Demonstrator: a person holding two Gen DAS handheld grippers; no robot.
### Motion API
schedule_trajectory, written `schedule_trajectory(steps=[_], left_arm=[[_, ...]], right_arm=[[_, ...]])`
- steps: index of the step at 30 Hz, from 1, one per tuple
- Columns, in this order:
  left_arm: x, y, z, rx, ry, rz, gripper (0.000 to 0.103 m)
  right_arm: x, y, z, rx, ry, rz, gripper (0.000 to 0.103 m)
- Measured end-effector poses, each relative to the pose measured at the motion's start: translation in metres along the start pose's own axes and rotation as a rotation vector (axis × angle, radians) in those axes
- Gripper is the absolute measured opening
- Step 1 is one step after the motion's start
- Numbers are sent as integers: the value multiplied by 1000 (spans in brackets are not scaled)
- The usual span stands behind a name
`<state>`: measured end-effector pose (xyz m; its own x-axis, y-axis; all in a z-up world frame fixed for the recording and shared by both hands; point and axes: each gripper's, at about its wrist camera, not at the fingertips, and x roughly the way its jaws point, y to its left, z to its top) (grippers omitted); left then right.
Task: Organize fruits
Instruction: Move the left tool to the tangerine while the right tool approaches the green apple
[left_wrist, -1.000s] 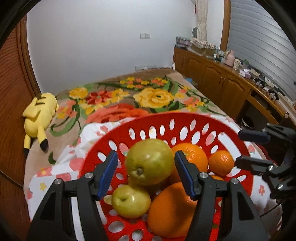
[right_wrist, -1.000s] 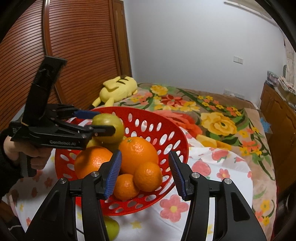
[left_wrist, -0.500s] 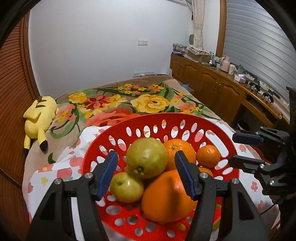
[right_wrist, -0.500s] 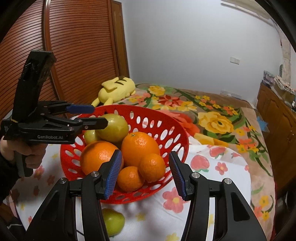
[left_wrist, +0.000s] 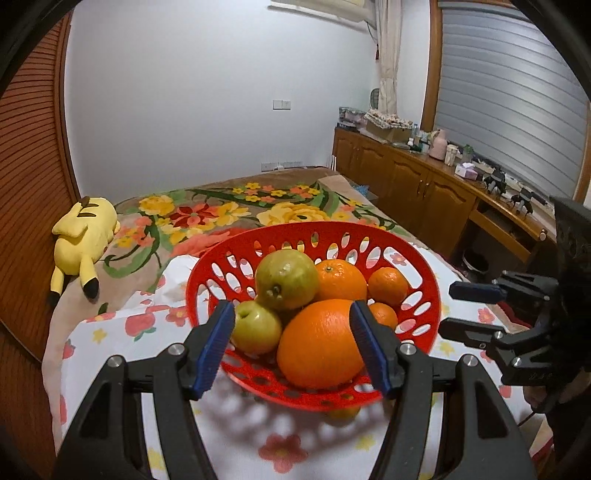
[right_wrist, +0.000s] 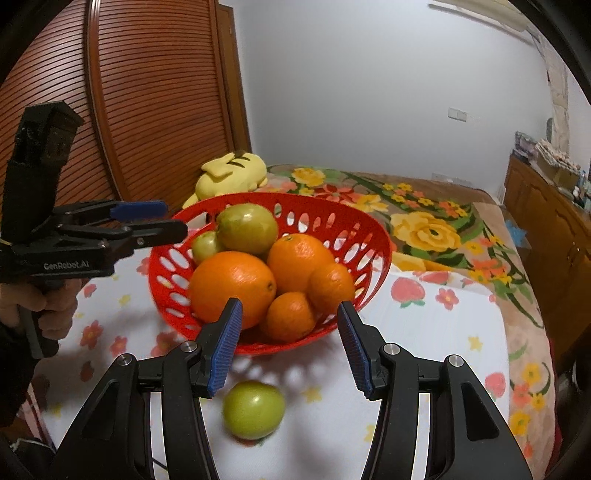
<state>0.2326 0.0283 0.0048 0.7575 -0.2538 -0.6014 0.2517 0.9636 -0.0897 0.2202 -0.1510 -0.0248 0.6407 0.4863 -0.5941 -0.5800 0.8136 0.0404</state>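
A red perforated basket (left_wrist: 424, 291) (right_wrist: 373, 236) stands on a white flowered cloth. It holds a large green fruit (left_wrist: 286, 278) (right_wrist: 247, 229), a smaller green fruit (left_wrist: 256, 326) (right_wrist: 205, 245) and several oranges (left_wrist: 319, 343) (right_wrist: 232, 284). One loose green fruit (right_wrist: 253, 410) lies on the cloth in front of the basket, between the right gripper's fingers; it peeks under the rim in the left wrist view (left_wrist: 343, 411). My left gripper (left_wrist: 291, 345) (right_wrist: 147, 219) is open and empty just before the basket. My right gripper (right_wrist: 290, 345) (left_wrist: 469, 308) is open and empty.
The cloth (right_wrist: 424, 332) covers the near end of a bed with a floral blanket (left_wrist: 229, 210). A yellow plush toy (left_wrist: 83, 236) (right_wrist: 231, 175) lies at the bed's left side by a wooden slatted wall. Wooden cabinets (left_wrist: 424, 192) with clutter run along the right.
Both grippers have drawn back and up from the basket. The large green fruit, earlier between the left fingers, now rests in the basket. The loose green fruit has come into the right view.
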Motion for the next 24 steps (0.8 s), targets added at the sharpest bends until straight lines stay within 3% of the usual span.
schedule_trajectory(steps=[12,24], left_arm=[[-31,-1,-22,-6,-27,21,65],[-22,-6,-44,-19,10,23,65]], right_arm=[[-14,28,-23,-11,13,-3,56],[-2,24,-40,17,55,26,56]])
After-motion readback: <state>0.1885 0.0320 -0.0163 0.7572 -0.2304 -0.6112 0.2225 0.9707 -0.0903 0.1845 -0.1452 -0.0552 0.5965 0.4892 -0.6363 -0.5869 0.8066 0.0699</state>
